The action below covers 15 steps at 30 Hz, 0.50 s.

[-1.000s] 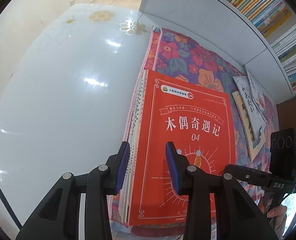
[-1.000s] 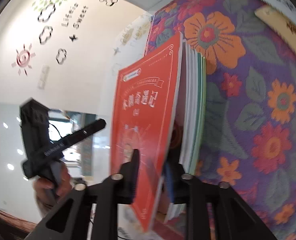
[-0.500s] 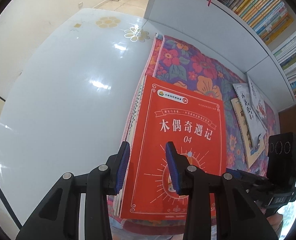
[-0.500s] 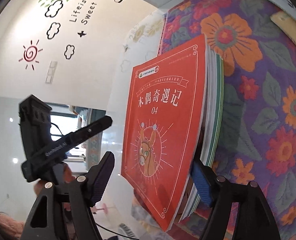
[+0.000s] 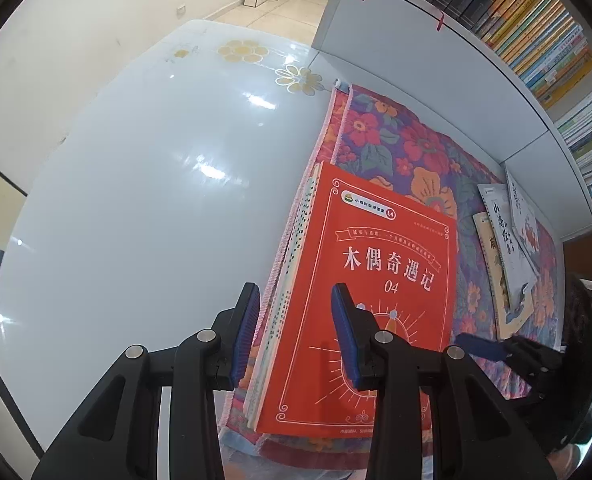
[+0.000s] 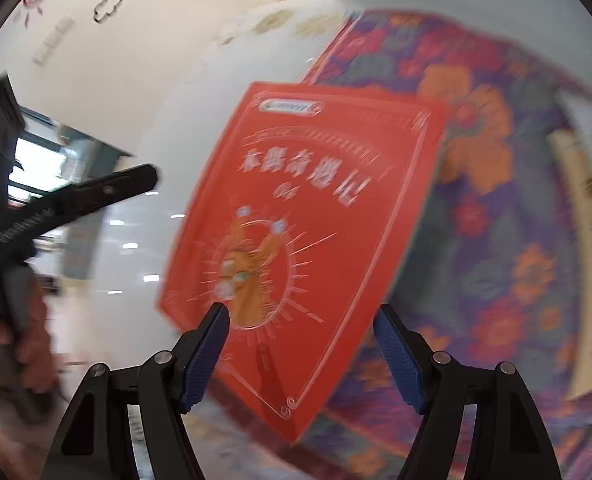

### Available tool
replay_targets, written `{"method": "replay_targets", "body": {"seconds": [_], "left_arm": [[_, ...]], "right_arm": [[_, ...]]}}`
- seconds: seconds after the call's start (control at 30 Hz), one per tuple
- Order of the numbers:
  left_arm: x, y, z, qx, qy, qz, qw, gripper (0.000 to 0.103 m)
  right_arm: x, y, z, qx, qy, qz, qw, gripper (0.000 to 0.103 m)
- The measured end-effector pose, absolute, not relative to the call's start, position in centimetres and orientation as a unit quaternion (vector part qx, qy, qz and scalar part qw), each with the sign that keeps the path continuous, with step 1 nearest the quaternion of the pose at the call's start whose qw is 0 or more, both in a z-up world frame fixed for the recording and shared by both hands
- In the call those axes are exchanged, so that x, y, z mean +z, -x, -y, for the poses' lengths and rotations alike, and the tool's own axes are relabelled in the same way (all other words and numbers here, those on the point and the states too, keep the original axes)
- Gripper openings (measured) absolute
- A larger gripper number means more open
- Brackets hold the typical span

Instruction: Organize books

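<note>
A red book [image 5: 379, 280] with Chinese title and "04" lies on top of a stack of thin books [image 5: 292, 264] on a floral cloth [image 5: 399, 152]. My left gripper [image 5: 296, 320] is open, its jaws hovering over the stack's spine edge and the red cover's near left part. My right gripper [image 6: 301, 346] is open wide and empty, just in front of the red book [image 6: 307, 232]; that view is blurred. The right gripper also shows in the left wrist view [image 5: 495, 350], beside the book's right edge.
Several more picture books [image 5: 507, 240] lie overlapped on the cloth to the right. A glossy white table [image 5: 136, 200] spreads to the left. A white shelf unit [image 5: 435, 64] with rows of books [image 5: 543, 32] stands behind the cloth.
My right gripper has let go of the red book, opened wide and drawn back. The red book has come down flat on the stack. My left gripper has risen slightly.
</note>
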State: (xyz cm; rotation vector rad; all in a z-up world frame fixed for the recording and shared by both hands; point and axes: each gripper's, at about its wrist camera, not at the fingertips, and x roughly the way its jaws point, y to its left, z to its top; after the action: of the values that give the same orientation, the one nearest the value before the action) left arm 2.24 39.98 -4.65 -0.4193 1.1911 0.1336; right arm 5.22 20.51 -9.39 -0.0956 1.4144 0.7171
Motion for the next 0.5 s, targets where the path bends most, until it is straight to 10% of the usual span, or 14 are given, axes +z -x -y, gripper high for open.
{"method": "replay_targets", "body": {"seconds": [0.5], "left_arm": [[-3.7, -9.3, -29.4, -0.015, 0.154, -0.556, 0.816, 0.036]], "right_arm": [[-5.2, -10.9, -1.9, 0.251, -0.189, -0.533, 0.785, 0.074]]}}
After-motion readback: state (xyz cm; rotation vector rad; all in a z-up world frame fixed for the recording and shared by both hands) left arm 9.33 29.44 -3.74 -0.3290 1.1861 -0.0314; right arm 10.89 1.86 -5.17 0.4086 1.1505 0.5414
